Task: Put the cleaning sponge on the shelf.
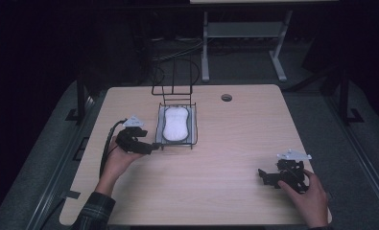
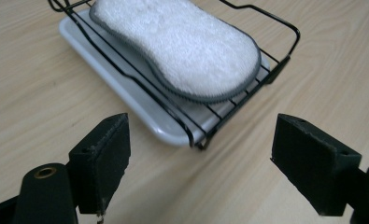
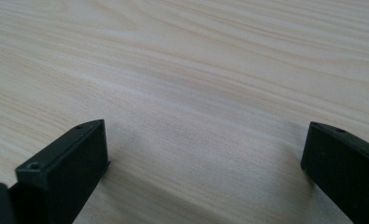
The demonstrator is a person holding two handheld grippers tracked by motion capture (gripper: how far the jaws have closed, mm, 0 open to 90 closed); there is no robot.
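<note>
Sponge (image 2: 182, 44), one white pad with a grey edge, lay flat on the single black wire rack (image 2: 285, 65), which sat in one pale tray (image 2: 126, 98) near the far middle of the wooden table (image 1: 235, 158). Left gripper (image 1: 151, 147) hovered just beside the rack's near left corner, jaws spread wide with nothing between them. Right gripper (image 1: 263, 175) rested well apart near the table's right front, jaws likewise parted over bare wood.
</note>
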